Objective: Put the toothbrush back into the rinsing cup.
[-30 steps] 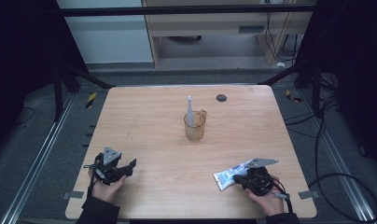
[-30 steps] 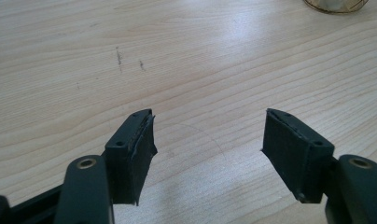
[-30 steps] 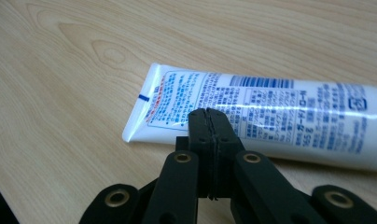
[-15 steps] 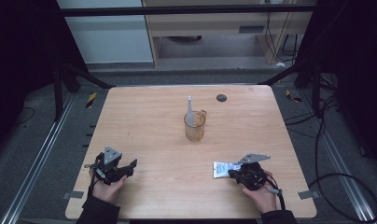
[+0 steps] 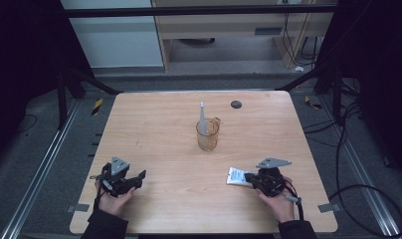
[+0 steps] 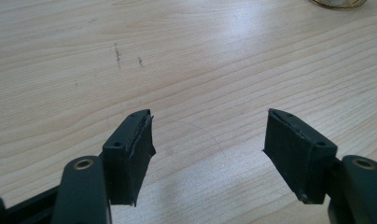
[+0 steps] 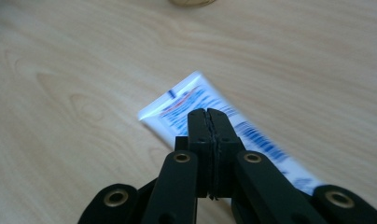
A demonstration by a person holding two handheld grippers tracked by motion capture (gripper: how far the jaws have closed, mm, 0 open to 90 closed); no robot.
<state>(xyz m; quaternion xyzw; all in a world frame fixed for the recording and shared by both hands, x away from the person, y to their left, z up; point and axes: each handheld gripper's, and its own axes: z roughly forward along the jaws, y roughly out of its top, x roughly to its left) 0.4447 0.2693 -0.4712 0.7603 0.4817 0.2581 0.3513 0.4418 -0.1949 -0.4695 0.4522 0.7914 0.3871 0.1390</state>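
A white toothpaste tube [image 5: 235, 176] with blue and red print lies flat on the wooden table [image 5: 169, 124] at the front right. My right gripper [image 5: 249, 177] hovers over it, covering its near end. In the right gripper view the jaws [image 7: 208, 112] are shut pad against pad with nothing between them, and the tube [image 7: 177, 102] lies blurred underneath. My left gripper [image 5: 137, 178] rests at the front left. Its jaws [image 6: 207, 126] stand wide open over bare wood. An amber cup [image 5: 208, 135] at the table's middle holds a white toothbrush [image 5: 202, 115].
A small dark round object [image 5: 236, 104] lies near the table's far edge. Black frame posts stand at both far corners. Cables trail on the floor to the right of the table.
My right gripper has crept a little away from the person and to the left. The tube now shows slightly farther up the table. The left gripper has kept still.
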